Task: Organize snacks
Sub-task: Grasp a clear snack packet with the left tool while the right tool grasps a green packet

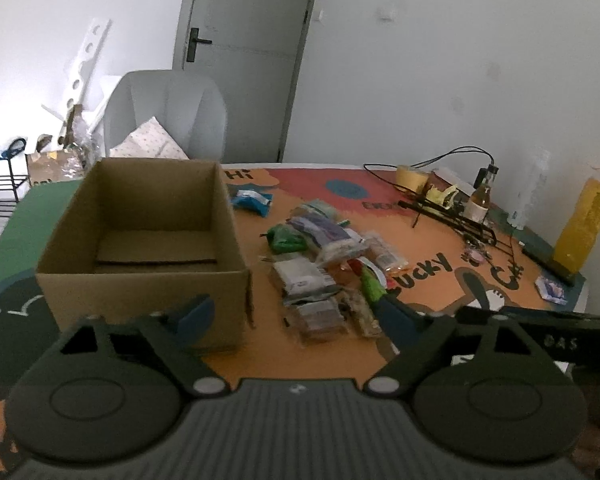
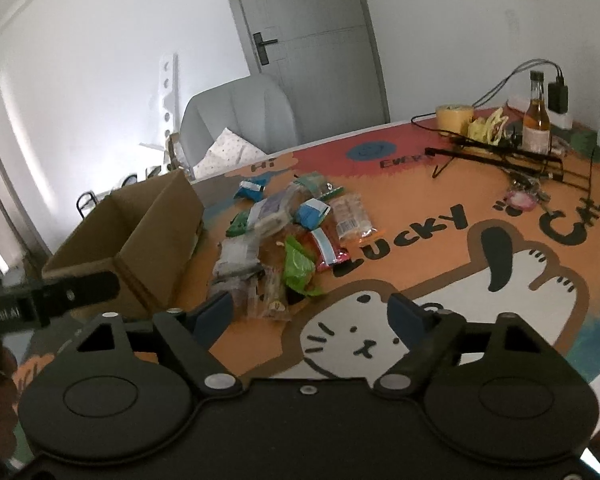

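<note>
A cardboard box (image 1: pixel 140 240) stands open on the cartoon-printed table mat (image 2: pixel 440 280), holding nothing but a loose flap of card on its floor, while the pile of snack packets (image 1: pixel 324 272) lies just beside it, to its right in the left wrist view. By the look of it, the sorting has not begun: every packet in view is outside the box, including a blue packet (image 1: pixel 252 200) lying apart near the box's far corner and a small packet (image 1: pixel 552 288) well away by the table's right edge. The left gripper (image 1: pixel 296 312) hovers spread wide and empty between box and pile; the right gripper (image 2: pixel 312 312) hangs likewise parted and empty above the near end of the heap, beside a bright green wrapper (image 2: pixel 298 268). At the far side of the table sit a roll of tape (image 2: pixel 454 116), a small bottle (image 2: pixel 536 120), tangled black cables (image 2: pixel 500 152) and a tall yellow bag (image 1: pixel 584 228), all well clear of the short path from pile to box. The heaped, overlapping wrappers look the likelier nuisance.
</note>
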A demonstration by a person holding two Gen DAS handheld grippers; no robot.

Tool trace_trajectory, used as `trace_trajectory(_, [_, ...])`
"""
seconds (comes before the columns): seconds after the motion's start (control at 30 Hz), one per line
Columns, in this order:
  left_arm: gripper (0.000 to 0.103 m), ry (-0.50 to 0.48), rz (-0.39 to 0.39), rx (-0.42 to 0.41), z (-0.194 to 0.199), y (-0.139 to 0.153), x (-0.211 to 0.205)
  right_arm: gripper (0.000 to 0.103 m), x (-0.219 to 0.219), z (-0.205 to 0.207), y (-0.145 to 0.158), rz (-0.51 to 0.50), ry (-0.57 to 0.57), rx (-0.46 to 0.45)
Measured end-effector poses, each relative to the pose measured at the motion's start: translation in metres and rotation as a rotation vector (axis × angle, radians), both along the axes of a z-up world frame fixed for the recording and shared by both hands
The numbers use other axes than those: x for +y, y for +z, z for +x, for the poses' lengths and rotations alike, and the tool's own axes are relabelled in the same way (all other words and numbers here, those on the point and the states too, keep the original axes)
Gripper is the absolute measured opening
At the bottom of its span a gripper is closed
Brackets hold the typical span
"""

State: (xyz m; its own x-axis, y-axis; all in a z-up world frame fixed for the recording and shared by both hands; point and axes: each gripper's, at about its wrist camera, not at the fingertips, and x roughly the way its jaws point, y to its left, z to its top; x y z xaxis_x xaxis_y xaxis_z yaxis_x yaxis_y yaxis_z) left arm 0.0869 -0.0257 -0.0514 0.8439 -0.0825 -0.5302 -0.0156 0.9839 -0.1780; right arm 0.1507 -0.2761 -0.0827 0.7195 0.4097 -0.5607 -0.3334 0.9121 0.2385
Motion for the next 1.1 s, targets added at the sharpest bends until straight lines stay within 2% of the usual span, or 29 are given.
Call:
trace_trajectory(0.2, [0.069, -0.022, -0.019, 0.021, 0.017, -0.008, -0.012, 0.071, 0.0, 0.014, -0.008, 0.025, 0.001, 0.01])
trace_trajectory(0.3, [0.066, -0.023, -0.026, 0.036, 0.027, -0.014, -0.017, 0.063, -0.001, 0.021, -0.015, 0.047, -0.001, 0.03])
trace_trajectory(0.57, [0.065, -0.003, -0.041, 0.087, 0.053, -0.03, -0.029, 0.056, -0.007, 0.041, -0.032, 0.075, -0.008, 0.069])
trace_trajectory(0.77, [0.065, 0.025, -0.043, 0.128, 0.07, -0.044, -0.039, 0.056, -0.013, 0.056, -0.041, 0.089, -0.011, 0.096])
trace_trajectory(1.1, [0.065, 0.141, -0.037, 0.166, 0.084, -0.061, -0.041, 0.056, -0.011, 0.076, -0.054, 0.137, 0.025, 0.144])
